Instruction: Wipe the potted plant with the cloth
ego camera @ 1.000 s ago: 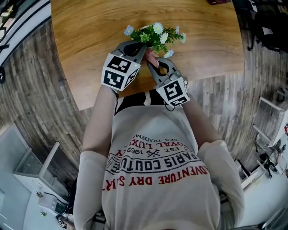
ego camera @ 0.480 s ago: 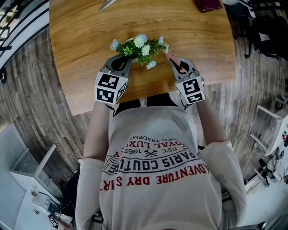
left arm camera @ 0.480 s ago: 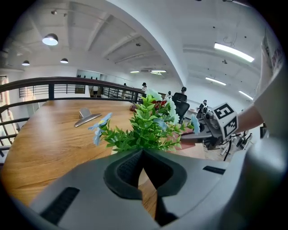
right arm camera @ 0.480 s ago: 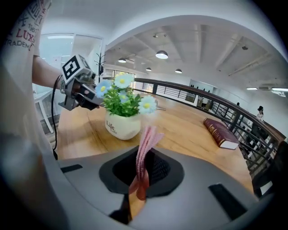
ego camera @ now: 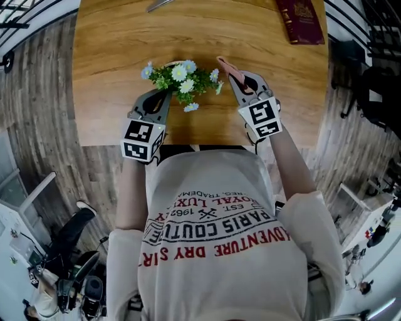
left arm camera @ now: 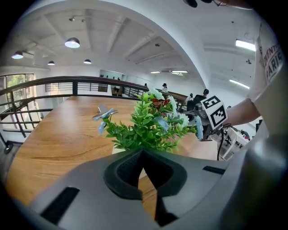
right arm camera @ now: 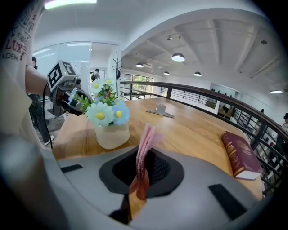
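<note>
Potted plant (ego camera: 182,76) stands between left gripper (left arm camera: 143,156), jaws together and empty, and right gripper (ego camera: 230,70) pinching pink cloth (right arm camera: 145,143)

Potted plant (ego camera: 182,76) mid-table, bare wood of table (ego camera: 106,56) open around it, red book (ego camera: 301,21) and metal piece (ego camera: 160,5) well apart, at the far edge

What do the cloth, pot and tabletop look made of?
The cloth looks like soft pink fabric, maybe microfibre: fuzzy edge, limp folds. The pot is matte cream, ceramic or plastic, can't tell. The tabletop is wood or wood-look laminate: visible grain, slight sheen.
</note>
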A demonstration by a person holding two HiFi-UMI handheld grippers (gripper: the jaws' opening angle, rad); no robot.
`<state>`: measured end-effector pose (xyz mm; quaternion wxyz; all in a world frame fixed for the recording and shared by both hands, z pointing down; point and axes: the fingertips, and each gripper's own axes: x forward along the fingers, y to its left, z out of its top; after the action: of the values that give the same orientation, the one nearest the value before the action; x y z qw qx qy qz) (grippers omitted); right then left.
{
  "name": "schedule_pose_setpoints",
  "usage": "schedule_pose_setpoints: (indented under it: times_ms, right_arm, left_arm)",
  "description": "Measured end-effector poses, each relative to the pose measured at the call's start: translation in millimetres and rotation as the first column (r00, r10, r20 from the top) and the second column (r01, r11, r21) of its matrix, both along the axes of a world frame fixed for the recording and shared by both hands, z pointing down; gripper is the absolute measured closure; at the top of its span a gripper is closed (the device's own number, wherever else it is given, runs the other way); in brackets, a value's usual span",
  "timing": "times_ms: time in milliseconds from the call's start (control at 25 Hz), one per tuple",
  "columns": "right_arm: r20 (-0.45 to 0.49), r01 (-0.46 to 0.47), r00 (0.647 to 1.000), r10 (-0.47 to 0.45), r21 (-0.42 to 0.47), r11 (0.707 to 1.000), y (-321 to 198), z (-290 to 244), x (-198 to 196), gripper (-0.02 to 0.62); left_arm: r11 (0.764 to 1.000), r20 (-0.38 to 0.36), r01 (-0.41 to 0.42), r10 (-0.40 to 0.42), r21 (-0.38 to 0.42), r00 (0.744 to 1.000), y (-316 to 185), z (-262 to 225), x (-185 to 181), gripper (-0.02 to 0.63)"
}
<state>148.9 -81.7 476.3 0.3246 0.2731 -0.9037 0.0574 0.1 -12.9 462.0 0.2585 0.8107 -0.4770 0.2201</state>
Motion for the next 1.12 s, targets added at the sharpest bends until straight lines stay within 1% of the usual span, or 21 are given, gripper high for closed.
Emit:
schedule_pose_setpoints:
  times_ms: [120, 200, 280, 360, 400, 480, 520, 600, 760, 840, 960, 1000, 1040, 1120]
  right_arm:
    - [-0.001, 0.103, 0.995, -0.103, -0.022, 0.994, -18.6, 2.7, -16.0, 0.555]
    - [-0.011, 0.181, 0.983, -0.182, -0.034, 0.983, -28.0, 3.7, -29.8, 0.555]
    - [-0.024, 0.251, 0.967, -0.252, -0.034, 0.967, -35.9, 3.8, -43.7, 0.555]
    - [-0.034, 0.321, 0.946, -0.321, -0.024, 0.947, -41.8, 2.8, -58.8, 0.555]
    - [-0.038, 0.361, 0.931, -0.362, -0.022, 0.932, -43.7, 2.5, -66.9, 0.555]
    - [-0.052, 0.455, 0.889, -0.456, -0.024, 0.890, -46.2, 3.6, -83.5, 0.555]
    - [-0.061, 0.504, 0.861, -0.505, -0.029, 0.863, -47.0, 4.5, -91.8, 0.555]
    - [-0.073, 0.602, 0.794, -0.603, -0.037, 0.797, -46.5, 4.6, -109.4, 0.555]
    - [-0.065, 0.766, 0.636, -0.769, -0.066, 0.640, -37.0, 5.0, -140.1, 0.555]
    - [-0.078, 0.830, 0.546, -0.834, -0.081, 0.552, -30.0, 4.8, -149.4, 0.555]
    - [-0.119, 0.905, 0.398, -0.910, -0.110, 0.411, -19.2, 8.0, -154.4, 0.555]
    - [-0.135, 0.921, 0.353, -0.926, -0.122, 0.369, -16.7, 10.5, -154.3, 0.555]
    - [-0.151, 0.933, 0.313, -0.938, -0.134, 0.333, -15.5, 12.9, -153.8, 0.555]
    - [-0.178, 0.949, 0.250, -0.952, -0.153, 0.277, -15.0, 15.6, -152.6, 0.555]
  left_arm:
    - [0.996, -0.002, 0.091, -0.091, -0.002, 0.996, 2.7, 0.1, 1.7, 0.589]
    - [0.990, -0.001, 0.140, -0.140, -0.005, 0.990, 5.0, 1.6, 2.8, 0.589]
    - [0.985, 0.000, 0.171, -0.171, -0.002, 0.985, 4.6, 3.1, 3.6, 0.589]
    - [0.981, -0.005, 0.196, -0.196, 0.000, 0.981, 4.2, 3.3, 3.2, 0.589]
    - [0.978, -0.007, 0.208, -0.208, 0.000, 0.978, 4.8, 3.4, 3.0, 0.589]
    - [0.974, -0.008, 0.226, -0.226, 0.001, 0.974, 5.8, 3.4, 2.5, 0.589]
    - [0.973, -0.007, 0.232, -0.232, 0.002, 0.973, 6.0, 3.2, 2.3, 0.589]
    - [0.970, -0.007, 0.243, -0.243, 0.001, 0.970, 5.7, 3.0, 1.4, 0.589]
    - [0.966, -0.004, 0.257, -0.257, 0.003, 0.966, 5.1, 1.9, -0.5, 0.589]
    - [0.965, 0.002, 0.260, -0.260, 0.010, 0.965, 4.2, 1.5, -1.6, 0.589]
    - [0.967, 0.020, 0.254, -0.255, 0.022, 0.967, 1.5, 1.5, -3.9, 0.589]
    - [0.966, 0.022, 0.256, -0.257, 0.026, 0.966, 0.3, 1.2, -5.0, 0.589]
    - [0.965, 0.024, 0.259, -0.260, 0.027, 0.965, -0.5, 0.9, -5.9, 0.589]
    - [0.965, 0.024, 0.261, -0.262, 0.025, 0.965, -1.5, 0.4, -6.3, 0.589]
